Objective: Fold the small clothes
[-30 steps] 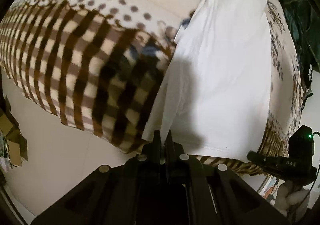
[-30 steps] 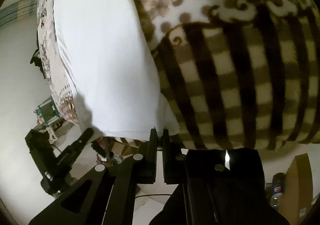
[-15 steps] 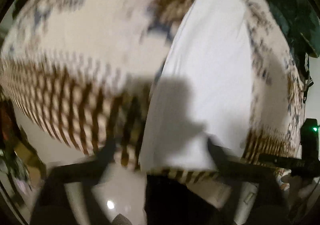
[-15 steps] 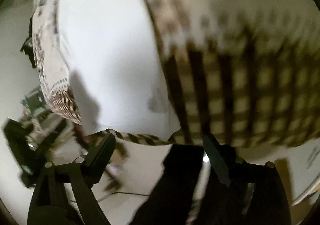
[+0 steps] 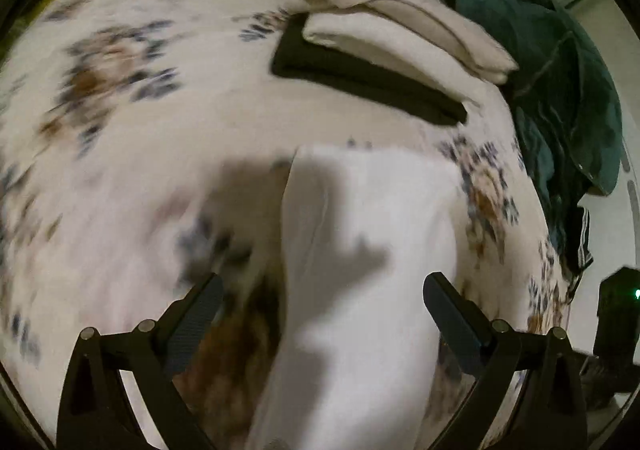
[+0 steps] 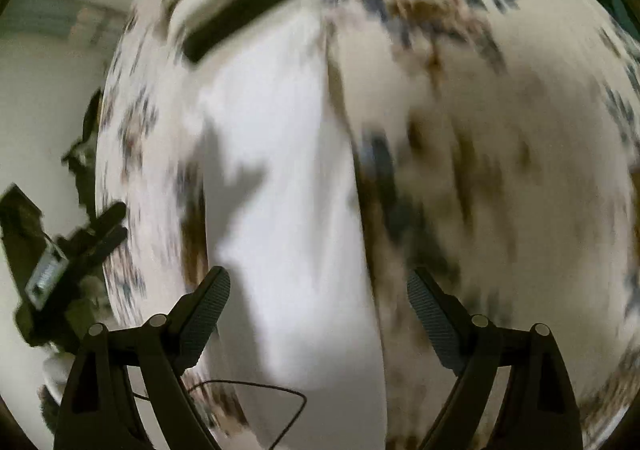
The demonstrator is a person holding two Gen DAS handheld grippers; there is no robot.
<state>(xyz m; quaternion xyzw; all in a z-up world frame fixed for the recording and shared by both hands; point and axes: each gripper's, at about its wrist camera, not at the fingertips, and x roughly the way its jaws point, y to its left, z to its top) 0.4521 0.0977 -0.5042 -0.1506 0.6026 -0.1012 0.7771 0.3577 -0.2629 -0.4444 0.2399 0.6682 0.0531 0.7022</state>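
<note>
**Clerk:** Two grippers were entered. Left black two-finger gripper: fingers spread wide, jaws lately opened, nothing between the pads. Right black two-finger gripper: likewise spread, lately opened, gripping nothing.

**Checker:** And the task's item?

**Clerk:** One white folded cloth garment, a long narrow panel, lay flat on the cream bedspread printed with blue and brown flowers. It sat below and ahead of both grippers, touched by neither. Shadows of the fingers fell across it. The same garment showed in the right wrist view, running lengthwise along the bed.

**Checker:** Any containers?

**Clerk:** None could be made out. Items were stacked directly on the bedspread: one flat black folded cloth past the far end of the white garment, apart from it, bearing a stack of cream folded cloths on top. One dark green crumpled fabric heap lay at the bed's right edge, beside that stack.

**Checker:** Condition of the record?

**Clerk:** Both views were blurred; the bedspread's pattern near the fingers could not be read.
</note>
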